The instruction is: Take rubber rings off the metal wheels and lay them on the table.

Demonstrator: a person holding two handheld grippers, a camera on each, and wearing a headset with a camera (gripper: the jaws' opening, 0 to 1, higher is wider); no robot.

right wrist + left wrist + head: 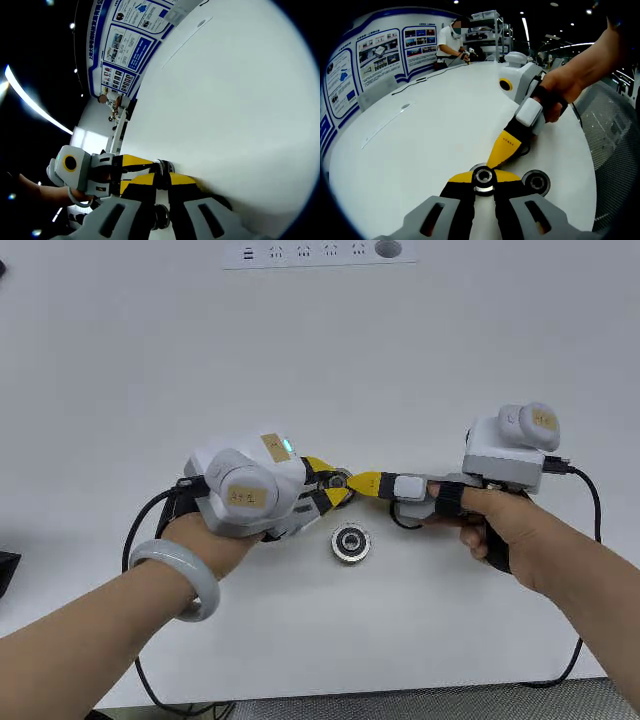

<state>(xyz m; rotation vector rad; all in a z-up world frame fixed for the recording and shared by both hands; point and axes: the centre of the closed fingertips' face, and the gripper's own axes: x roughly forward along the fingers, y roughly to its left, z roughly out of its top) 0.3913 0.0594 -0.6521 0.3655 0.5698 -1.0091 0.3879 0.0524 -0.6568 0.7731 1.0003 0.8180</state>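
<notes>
The left tongs (328,490) are closed on a small round silver metal wheel (338,481), held just above the white counter (400,360) with its dark hub facing up the left gripper view. The right tongs (358,483) come in from the opposite side with their yellow tips pressed nearly together at that wheel's rim, though whether they pinch its black rubber ring I cannot tell. A second round metal wheel with a black rubber rim (351,542) lies flat on the counter, near the held one on the person's side.
</notes>
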